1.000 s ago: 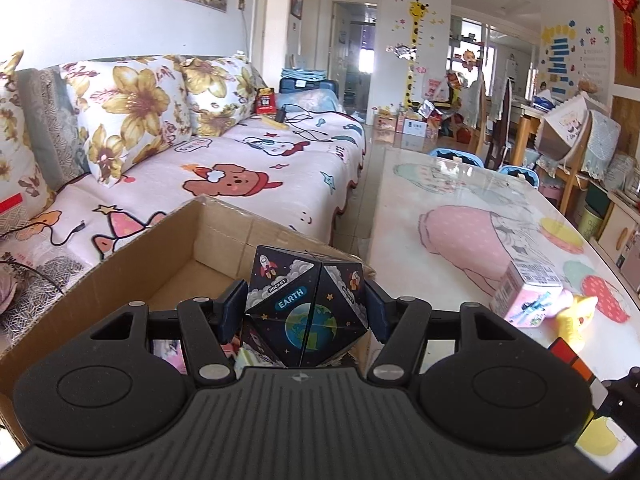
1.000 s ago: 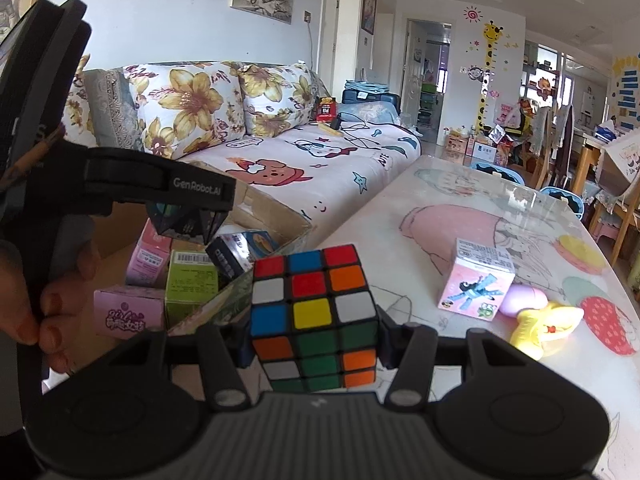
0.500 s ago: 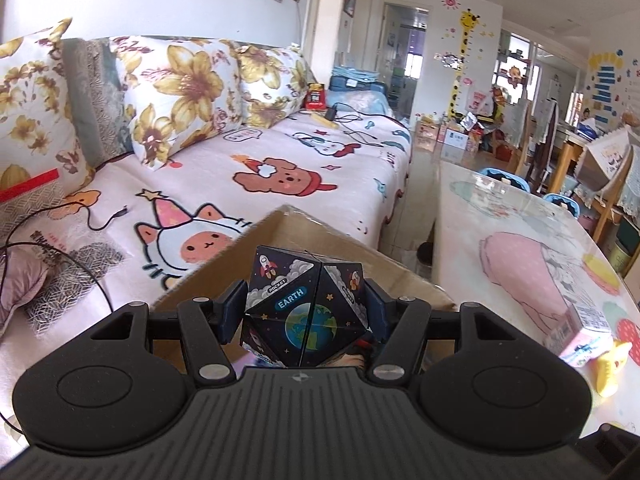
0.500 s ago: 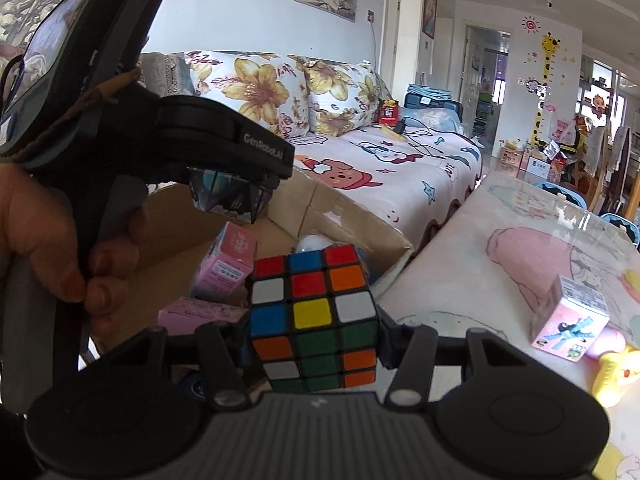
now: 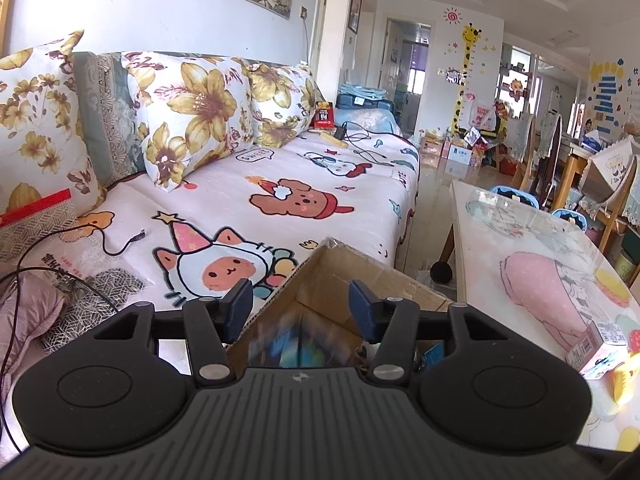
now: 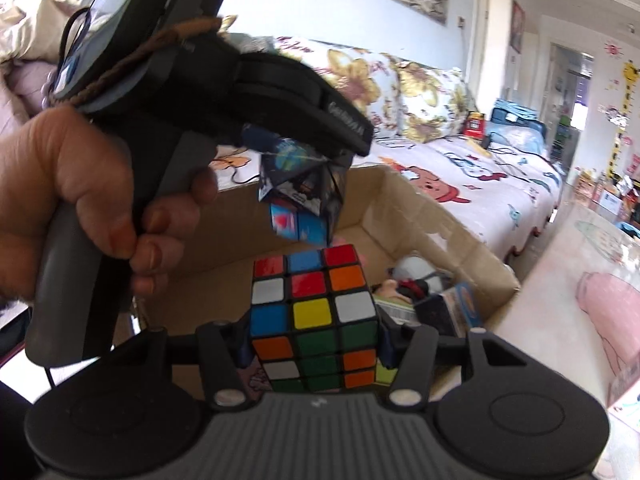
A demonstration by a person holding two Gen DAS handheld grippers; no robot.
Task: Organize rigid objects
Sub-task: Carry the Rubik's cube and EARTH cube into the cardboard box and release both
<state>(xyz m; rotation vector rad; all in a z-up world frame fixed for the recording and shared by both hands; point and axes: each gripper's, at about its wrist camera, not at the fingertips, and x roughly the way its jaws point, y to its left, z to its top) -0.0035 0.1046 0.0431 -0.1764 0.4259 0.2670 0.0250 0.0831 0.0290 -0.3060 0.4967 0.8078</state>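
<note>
My left gripper [image 5: 300, 304] hangs over the near corner of an open cardboard box [image 5: 360, 264]; its jaws are closing with nothing between them. The dark space-print Earth puzzle [image 6: 300, 196] is in mid-air just under that gripper, above the box [image 6: 420, 216]. In the left wrist view it is only a blur [image 5: 296, 346] below the fingers. A hand [image 6: 80, 184] grips the left gripper's handle. My right gripper [image 6: 316, 344] is shut on a scrambled Rubik's cube [image 6: 316, 320], held over the box's near side.
Several small boxes and toys [image 6: 448, 308] lie in the box's right end. A sofa [image 5: 280, 200] with cushions and cables is behind and left of the box. On the glass-topped table [image 5: 520, 248] at right lie a pink carton [image 5: 600, 344] and a yellow toy [image 5: 624, 380].
The left gripper has let go of the Earth puzzle, which now drops below its fingers. Both grippers have shifted left over the box. The right one still carries the cube.
</note>
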